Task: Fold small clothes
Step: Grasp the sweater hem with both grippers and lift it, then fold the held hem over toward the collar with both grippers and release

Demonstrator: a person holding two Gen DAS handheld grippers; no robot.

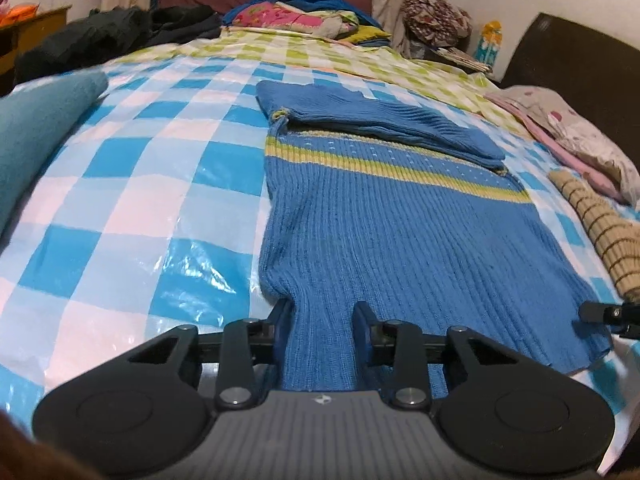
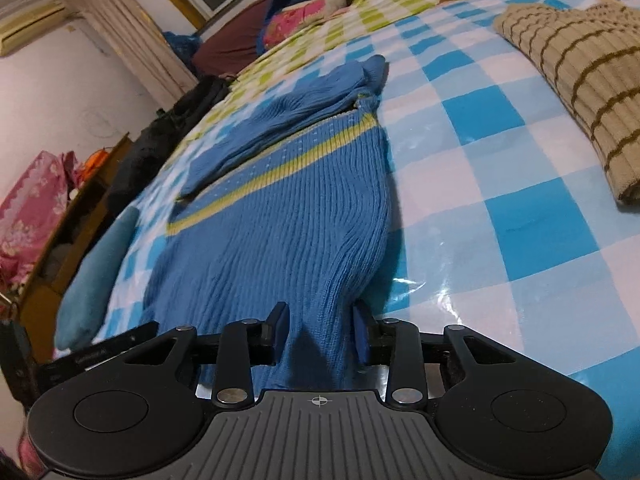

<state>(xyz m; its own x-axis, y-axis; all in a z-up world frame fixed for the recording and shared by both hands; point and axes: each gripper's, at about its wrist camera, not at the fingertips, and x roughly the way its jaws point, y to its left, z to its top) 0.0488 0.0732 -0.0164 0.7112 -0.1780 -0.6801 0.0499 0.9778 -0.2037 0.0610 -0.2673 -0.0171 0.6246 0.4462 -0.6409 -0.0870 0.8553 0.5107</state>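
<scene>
The blue knit sweater lies mid-frame on the checkered plastic sheet. The left gripper and right gripper each pinch its near hem. Uneven lifting could skew the fold; the folded sleeve might slide off.

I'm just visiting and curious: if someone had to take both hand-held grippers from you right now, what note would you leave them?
Left hand-held gripper: closed on the near hem of the blue sweater, by its left corner.
Right hand-held gripper: pinching the same hem at the right corner.
The sweater lies flat on the checked bed cover, sleeves already folded across the chest.
A striped beige garment lies to the right.
Left to do: probably lift the hem and fold it up toward the collar, then release.
</scene>
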